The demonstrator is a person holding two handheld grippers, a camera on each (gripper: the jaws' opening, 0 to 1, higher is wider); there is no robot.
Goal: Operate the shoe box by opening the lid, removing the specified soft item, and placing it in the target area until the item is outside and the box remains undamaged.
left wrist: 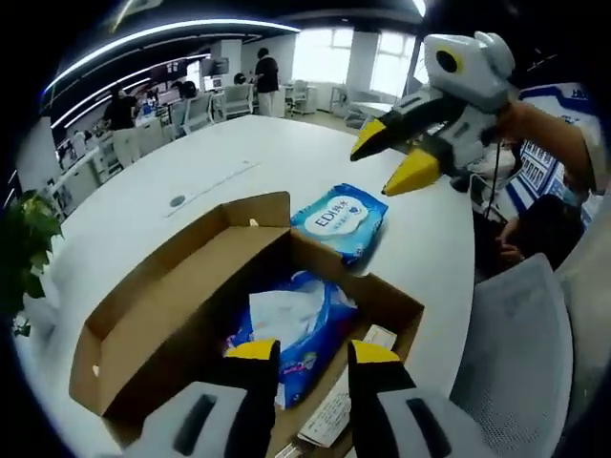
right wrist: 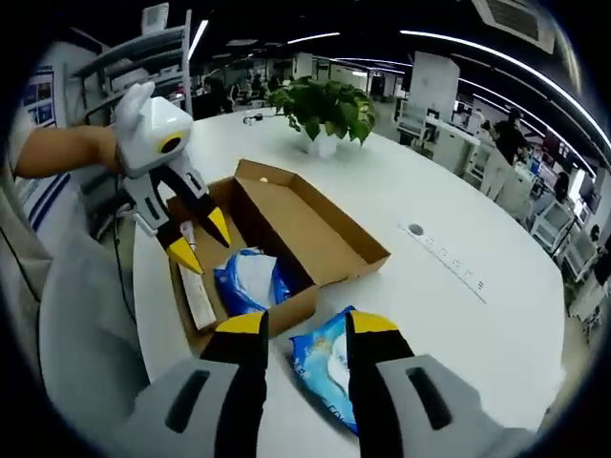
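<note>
- Brown cardboard shoe box (left wrist: 181, 315), lid open; inside it, a soft blue plastic wipes pack (left wrist: 291, 329).
- I judge the pack light, crushable, slippery; pinch its edge.
- Second blue pack (right wrist: 329, 367) lies just outside the box.
- Left gripper (left wrist: 310, 355) and right gripper (right wrist: 301, 329): jaws parted, empty.

The brown cardboard shoe box (left wrist: 181, 305) sits open on the white table, lid folded back, a blue soft pack (left wrist: 291, 334) inside; another blue pack (left wrist: 341, 219) lies just outside.

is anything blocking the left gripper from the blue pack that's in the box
Nothing visible does. The box stands open, its lid folded back, and the blue pack lies uncovered inside. The left gripper hovers just above it, jaws apart.
</note>
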